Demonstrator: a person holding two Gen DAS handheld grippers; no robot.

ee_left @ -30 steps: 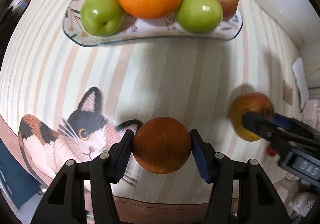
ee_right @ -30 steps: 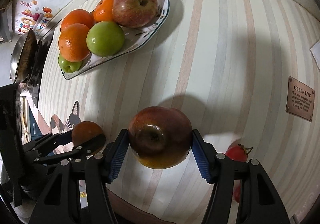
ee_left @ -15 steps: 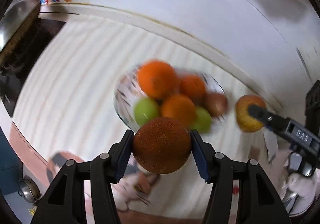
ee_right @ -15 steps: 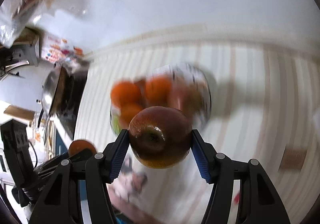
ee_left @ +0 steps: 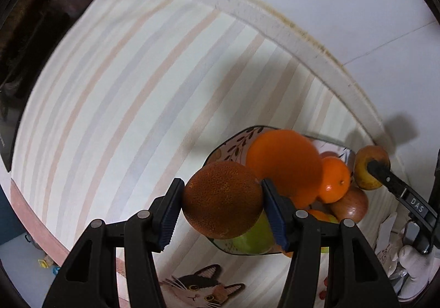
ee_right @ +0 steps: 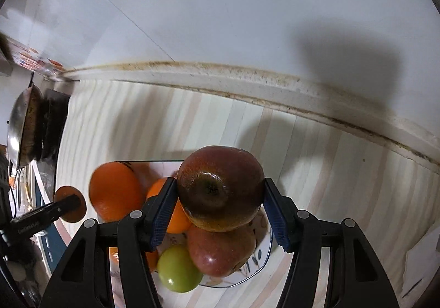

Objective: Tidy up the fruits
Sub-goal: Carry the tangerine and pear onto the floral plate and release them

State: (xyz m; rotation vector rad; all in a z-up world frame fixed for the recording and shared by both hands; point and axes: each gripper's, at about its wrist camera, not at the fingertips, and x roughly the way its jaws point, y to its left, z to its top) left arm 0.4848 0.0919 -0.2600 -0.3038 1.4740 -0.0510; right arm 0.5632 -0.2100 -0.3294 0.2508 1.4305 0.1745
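My left gripper (ee_left: pixel 222 207) is shut on a dark orange (ee_left: pixel 222 199), held above the near-left edge of the patterned fruit plate (ee_left: pixel 236 140). The plate holds oranges (ee_left: pixel 283 165), a green apple (ee_left: pixel 255 235) and a red apple (ee_left: pixel 350 204). My right gripper (ee_right: pixel 218 209) is shut on a dark red apple (ee_right: pixel 220 192), held over the plate (ee_right: pixel 262 259), above a red apple (ee_right: pixel 220 251), a green apple (ee_right: pixel 178 269) and oranges (ee_right: pixel 115 191). The right gripper with its apple (ee_left: pixel 370 171) shows at the right of the left wrist view; the left gripper's orange (ee_right: pixel 70 203) shows at the left of the right wrist view.
The plate stands on a striped cloth (ee_left: pixel 123 104) with a cat picture (ee_left: pixel 200 290), close to the white wall (ee_right: pixel 220 19) and its raised edge (ee_right: pixel 247 85). A pan (ee_right: pixel 23 131) and a dark stove lie at the far left. Papers lie at the right (ee_right: pixel 423 250).
Both grippers have lifted their fruit off the cloth and carried it forward over the plate. The plate, once far ahead, now lies right under the held fruit.
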